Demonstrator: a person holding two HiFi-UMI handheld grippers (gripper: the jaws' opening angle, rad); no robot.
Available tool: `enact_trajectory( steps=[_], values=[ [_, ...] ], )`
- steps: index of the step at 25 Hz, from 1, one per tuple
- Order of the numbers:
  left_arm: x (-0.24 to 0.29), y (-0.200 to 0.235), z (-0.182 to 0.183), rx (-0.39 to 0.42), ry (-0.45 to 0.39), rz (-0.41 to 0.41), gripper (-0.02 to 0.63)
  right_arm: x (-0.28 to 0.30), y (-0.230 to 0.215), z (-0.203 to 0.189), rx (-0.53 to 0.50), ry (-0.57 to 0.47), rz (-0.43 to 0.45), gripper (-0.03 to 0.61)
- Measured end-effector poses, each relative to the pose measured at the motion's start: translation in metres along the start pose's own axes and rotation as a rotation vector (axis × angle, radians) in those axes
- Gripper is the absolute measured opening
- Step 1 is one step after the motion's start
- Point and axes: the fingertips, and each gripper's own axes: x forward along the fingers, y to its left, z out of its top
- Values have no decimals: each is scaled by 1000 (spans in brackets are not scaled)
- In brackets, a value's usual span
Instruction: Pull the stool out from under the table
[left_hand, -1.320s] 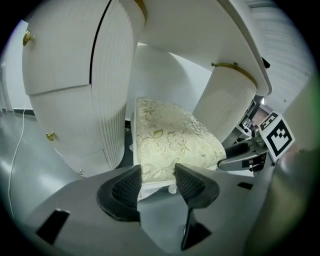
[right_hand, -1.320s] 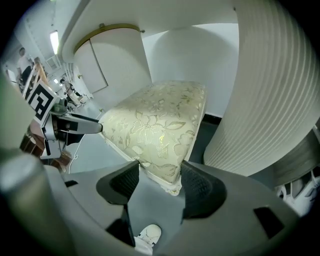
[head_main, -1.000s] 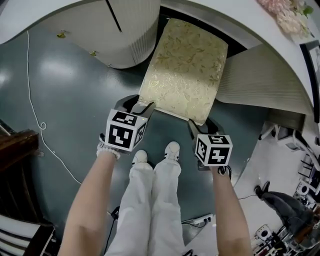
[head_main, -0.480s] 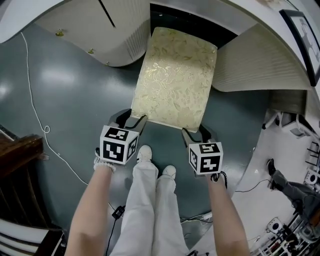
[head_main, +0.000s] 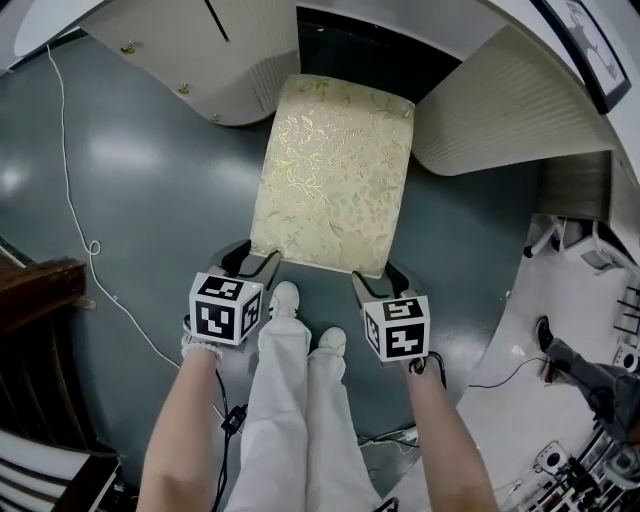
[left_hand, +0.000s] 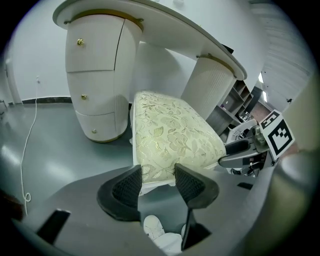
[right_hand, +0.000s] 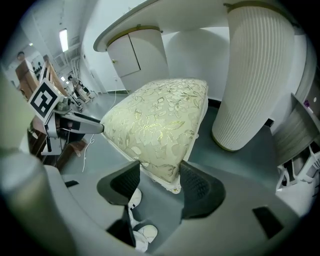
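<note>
— Where are our fingers?
— Our left gripper (head_main: 255, 262) clamps the stool (head_main: 335, 175) at its lower-left corner, and our right gripper (head_main: 380, 278) clamps the lower-right.
— And the stool?
— Mid-frame on the floor (head_main: 130, 200), top edge between the drawer cabinet (head_main: 200, 60) and the ribbed pedestal (head_main: 500, 110).

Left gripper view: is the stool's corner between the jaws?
Yes, the near corner of the stool sits between the two pads of the left gripper.

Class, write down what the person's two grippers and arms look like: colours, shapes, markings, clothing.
The left gripper and right gripper match: grey bodies, dark wedge-shaped jaws with dimpled pads, and a white cube carrying black square markers on each. Both forearms are sleeveless; a white band circles the left wrist.
</note>
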Motion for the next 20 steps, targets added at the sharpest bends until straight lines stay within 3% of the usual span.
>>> enact_trajectory(
  steps=[7,20],
  values=[
    [18,-5,18,-34,36,35,227,9,-25,20,-20,23,37,267],
    [-21,-23,-51,-69,89,52,225,-16,10,-40,-37,86,71,267]
  ],
)
